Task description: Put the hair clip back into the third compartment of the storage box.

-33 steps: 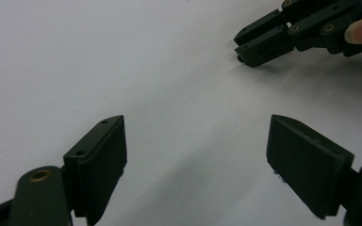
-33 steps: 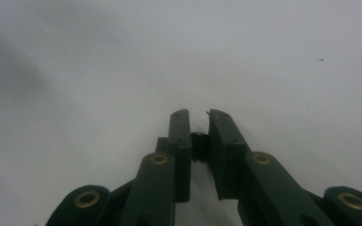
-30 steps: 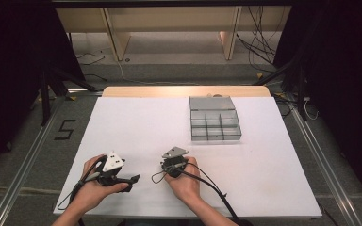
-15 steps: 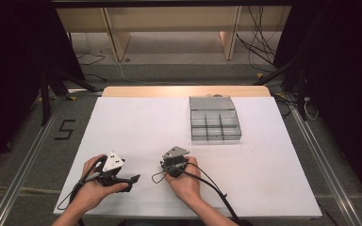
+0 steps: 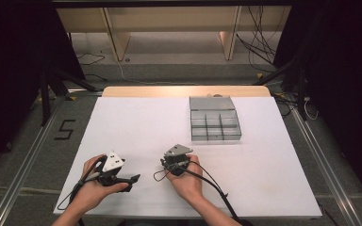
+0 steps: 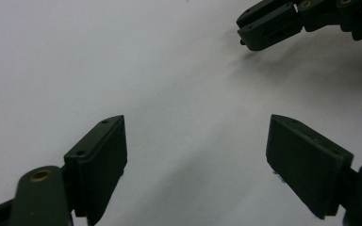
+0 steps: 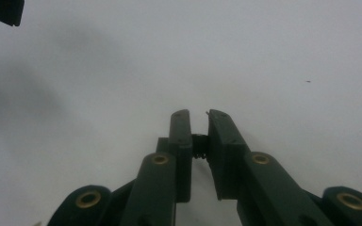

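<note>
Grippers sit low at the desk's near edge, one in each of my hands. My right gripper (image 7: 199,117) is clenched on a tiny dark part (image 7: 198,147) pinched deep between its jaws; what that part is I cannot tell. It rests near the middle of the near edge (image 5: 162,162), jaws pointing left. My left gripper (image 6: 195,150) is released, jaws spread wide over bare white desk (image 5: 136,127), toward the near left corner (image 5: 133,180). A grey compartment tray (image 5: 214,118) stands well apart, by the far edge, right of centre.
</note>
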`<state>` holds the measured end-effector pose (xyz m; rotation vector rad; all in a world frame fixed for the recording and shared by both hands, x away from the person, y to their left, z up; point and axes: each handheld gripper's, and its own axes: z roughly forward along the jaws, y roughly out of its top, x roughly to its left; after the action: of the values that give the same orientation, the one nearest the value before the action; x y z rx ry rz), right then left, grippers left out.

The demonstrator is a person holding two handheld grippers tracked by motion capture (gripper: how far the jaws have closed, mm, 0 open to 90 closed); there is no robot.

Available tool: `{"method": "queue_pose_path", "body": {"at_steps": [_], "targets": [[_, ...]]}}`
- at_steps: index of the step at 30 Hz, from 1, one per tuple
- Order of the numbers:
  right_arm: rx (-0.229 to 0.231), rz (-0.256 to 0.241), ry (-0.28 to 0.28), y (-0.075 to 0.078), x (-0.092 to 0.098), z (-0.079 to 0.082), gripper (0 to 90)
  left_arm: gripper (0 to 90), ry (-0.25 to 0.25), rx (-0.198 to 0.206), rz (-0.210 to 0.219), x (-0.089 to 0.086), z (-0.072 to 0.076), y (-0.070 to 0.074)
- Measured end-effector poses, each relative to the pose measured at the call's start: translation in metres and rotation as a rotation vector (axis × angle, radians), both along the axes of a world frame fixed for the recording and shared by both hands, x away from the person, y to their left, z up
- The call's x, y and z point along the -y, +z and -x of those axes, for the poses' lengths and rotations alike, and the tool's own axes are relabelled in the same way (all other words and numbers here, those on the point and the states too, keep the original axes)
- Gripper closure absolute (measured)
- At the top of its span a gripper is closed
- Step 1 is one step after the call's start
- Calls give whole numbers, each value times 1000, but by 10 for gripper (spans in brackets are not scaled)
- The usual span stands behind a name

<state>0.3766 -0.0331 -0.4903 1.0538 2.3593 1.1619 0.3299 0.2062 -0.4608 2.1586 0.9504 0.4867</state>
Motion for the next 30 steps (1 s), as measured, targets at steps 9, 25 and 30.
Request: {"method": "queue_pose_path", "body": {"at_steps": [9,25,30], "targets": [[4,-20,-3,4,4,-2,809,207,3,2,1,0,0,0],[16,-35,-10,12,14,-5,809,207,4,3,0,0,0,0],[20,-40,-17,14,17,-6,809,207,4,2,0,0,0,0]]}}
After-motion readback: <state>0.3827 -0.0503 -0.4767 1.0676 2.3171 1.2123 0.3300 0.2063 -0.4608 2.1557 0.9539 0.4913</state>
